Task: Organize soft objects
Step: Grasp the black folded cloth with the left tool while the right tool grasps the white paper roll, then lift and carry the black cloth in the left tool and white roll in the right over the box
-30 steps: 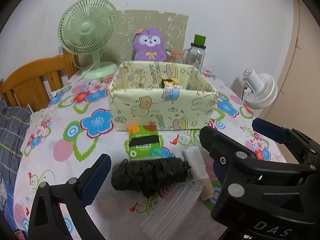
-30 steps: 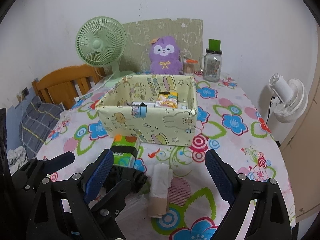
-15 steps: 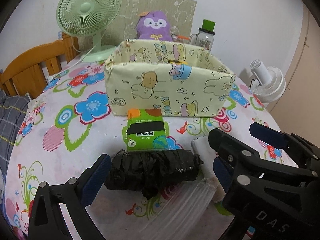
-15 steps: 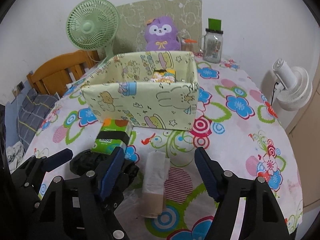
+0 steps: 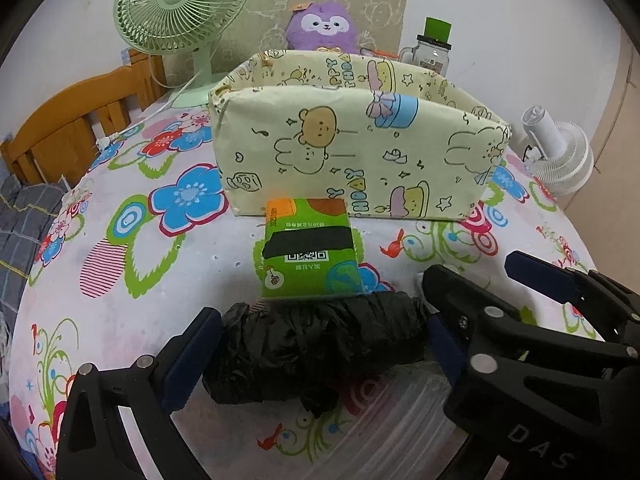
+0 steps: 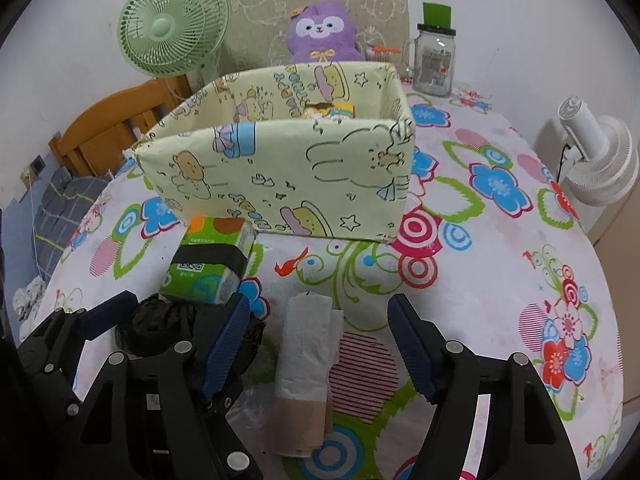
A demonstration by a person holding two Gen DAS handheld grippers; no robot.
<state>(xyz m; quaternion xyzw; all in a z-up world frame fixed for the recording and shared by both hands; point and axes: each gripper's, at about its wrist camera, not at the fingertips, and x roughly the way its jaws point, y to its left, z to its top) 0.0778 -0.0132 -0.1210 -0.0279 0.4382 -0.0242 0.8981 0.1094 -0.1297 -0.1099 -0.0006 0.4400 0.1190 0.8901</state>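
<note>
Black plastic bag roll (image 5: 320,344) lying crosswise on the flowered surface (image 5: 120,272), between the spread fingers of the left claw (image 5: 316,344); released, pads flanking both ends, contact not discernible. Right end partly masked by the right claw's body. From the right wrist view, only a dark lump of the roll (image 6: 160,324) visible behind the left claw (image 6: 168,316). Right claw (image 6: 320,340) released too, straddling a white tissue roll (image 6: 308,356) that is barely seen from the left wrist. Green tissue pack (image 5: 308,256) just beyond the black roll, in front of the cartoon-print box (image 5: 360,160). Box contents hidden from the left; yellow packet (image 6: 328,111) glimpsed inside from the right.
</note>
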